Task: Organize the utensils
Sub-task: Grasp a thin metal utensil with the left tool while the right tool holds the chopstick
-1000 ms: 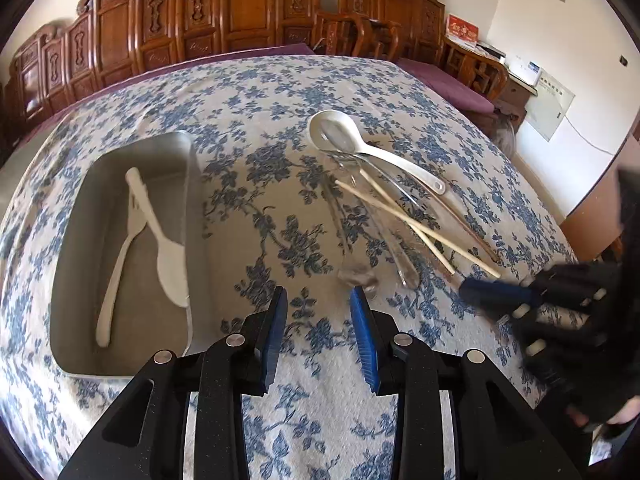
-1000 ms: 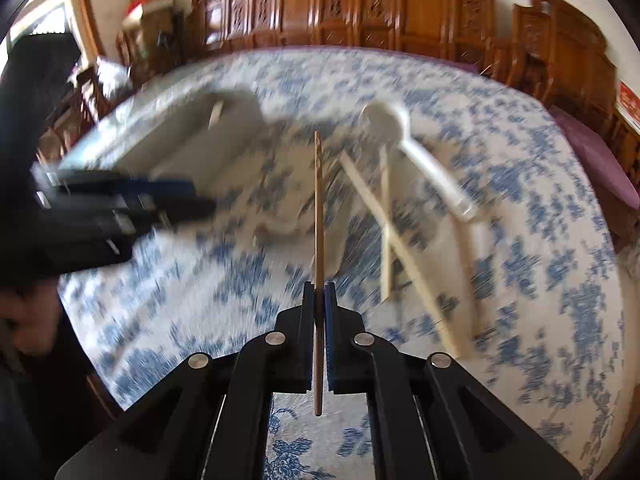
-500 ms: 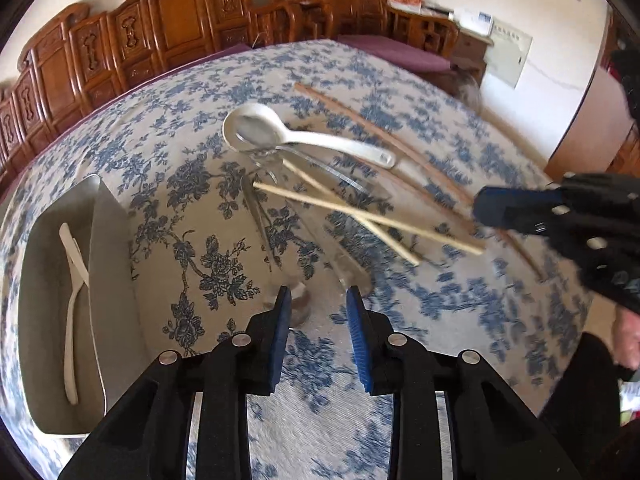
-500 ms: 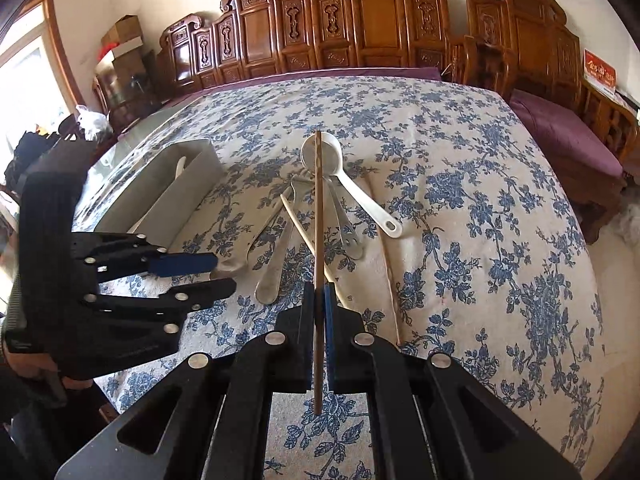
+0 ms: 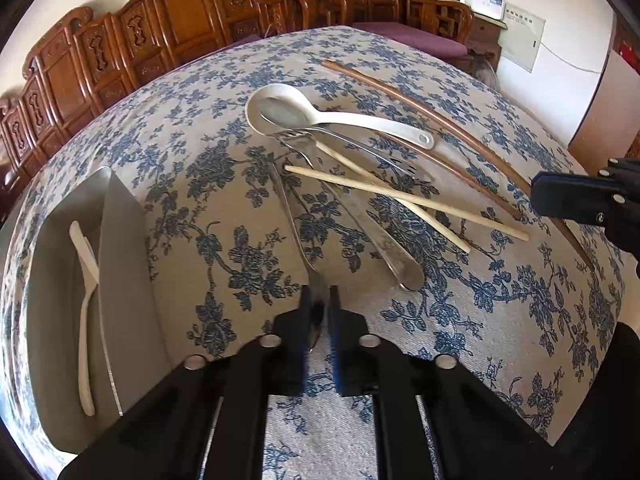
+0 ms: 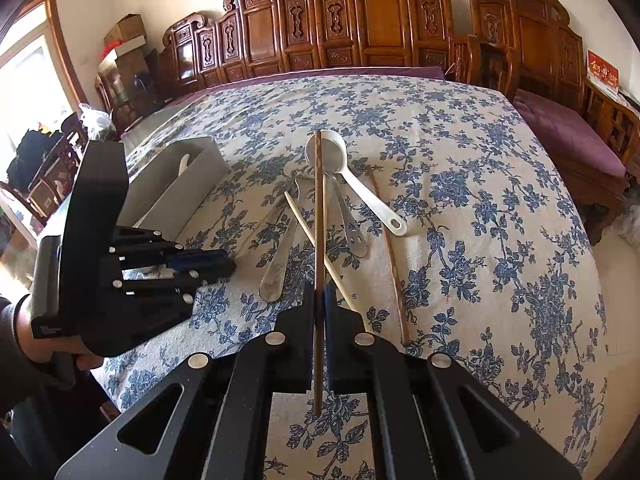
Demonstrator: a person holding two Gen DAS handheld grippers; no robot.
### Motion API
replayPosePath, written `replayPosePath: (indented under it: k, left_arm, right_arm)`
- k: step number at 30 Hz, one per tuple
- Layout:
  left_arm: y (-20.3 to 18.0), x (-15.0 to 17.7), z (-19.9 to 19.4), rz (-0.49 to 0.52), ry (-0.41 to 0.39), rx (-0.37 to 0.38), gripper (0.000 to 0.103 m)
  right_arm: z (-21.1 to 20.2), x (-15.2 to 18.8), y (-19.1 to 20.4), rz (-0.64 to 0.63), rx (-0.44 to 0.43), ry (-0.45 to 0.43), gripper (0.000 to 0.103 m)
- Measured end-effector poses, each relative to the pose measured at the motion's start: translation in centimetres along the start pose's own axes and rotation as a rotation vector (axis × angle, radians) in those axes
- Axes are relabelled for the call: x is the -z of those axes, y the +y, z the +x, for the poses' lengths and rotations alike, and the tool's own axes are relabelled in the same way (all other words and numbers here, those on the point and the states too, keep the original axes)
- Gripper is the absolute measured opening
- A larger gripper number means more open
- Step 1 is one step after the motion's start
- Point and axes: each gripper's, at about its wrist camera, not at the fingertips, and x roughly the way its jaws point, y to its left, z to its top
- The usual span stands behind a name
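Your left gripper [image 5: 319, 300] has just closed on the steel utensil handle [image 5: 294, 220], clamped at its near end for lifting clear toward the grey tray [image 5: 120, 248]. Right gripper [image 6: 319, 300] pinches a brown chopstick [image 6: 318, 216] above the pile.

— What sits left of the left gripper [image 5: 319, 300]?
— The grey rectangular metal tray [image 5: 124, 264], a white plastic fork [image 5: 85, 312] in it; ahead lies the white ceramic soup spoon [image 5: 320, 118], pale wooden chopsticks [image 5: 404, 200] crossing steel cutlery [image 5: 384, 240] before it.
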Motion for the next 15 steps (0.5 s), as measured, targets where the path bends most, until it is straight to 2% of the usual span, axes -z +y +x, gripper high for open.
replayPosePath:
  k: [8,15]
  left_arm:
    - [1.0,0.6,-1.6,-0.045,-0.027,0.013,0.001]
    - [1.7,0.7,-5.0,-0.053,-0.083,0.007,0.001]
  right_arm:
    - [0.0,-0.1,1.0,-0.021,-0.009,0.001,0.006]
    - [-0.5,-0.4,2.5,-0.051,-0.025,-0.010,0.006]
